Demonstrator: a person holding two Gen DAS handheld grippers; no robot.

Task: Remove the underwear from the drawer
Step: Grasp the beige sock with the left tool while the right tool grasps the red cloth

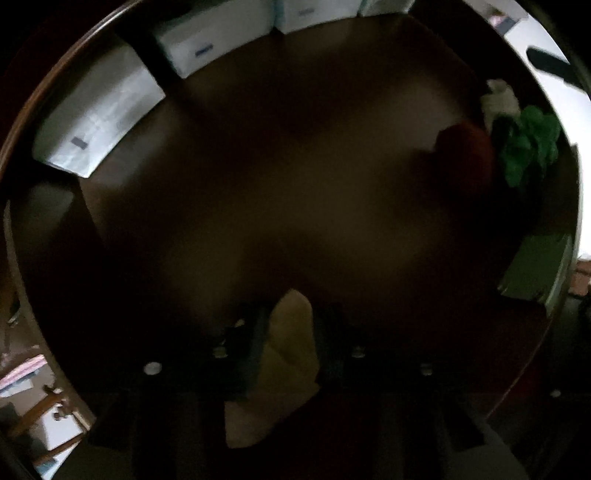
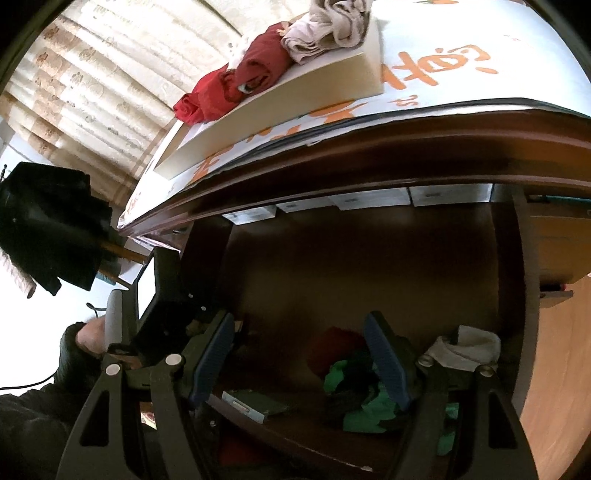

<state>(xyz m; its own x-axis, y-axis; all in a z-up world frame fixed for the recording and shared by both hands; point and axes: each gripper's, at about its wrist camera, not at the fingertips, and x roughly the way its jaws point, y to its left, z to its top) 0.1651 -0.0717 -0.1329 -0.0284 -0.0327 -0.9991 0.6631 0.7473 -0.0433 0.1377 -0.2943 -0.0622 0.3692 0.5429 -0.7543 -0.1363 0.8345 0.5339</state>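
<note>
A home bedroom: patterned curtains point(image 2: 92, 85) behind a dark wooden dresser point(image 2: 369, 147), rolled garments point(image 2: 236, 88) on top, and an open drawer point(image 2: 314, 266) holding clothing and white boxes point(image 1: 210, 40).

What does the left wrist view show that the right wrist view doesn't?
Only the left wrist view: the left gripper shut on a beige cloth down in the dark drawer.

Only the right wrist view: the open right gripper, with nothing between its pads, and the desktop above, where red and beige garments lie on a foam pad.

Both: the white boxes along the drawer's back, and the green, red and white clothes left inside.
</note>
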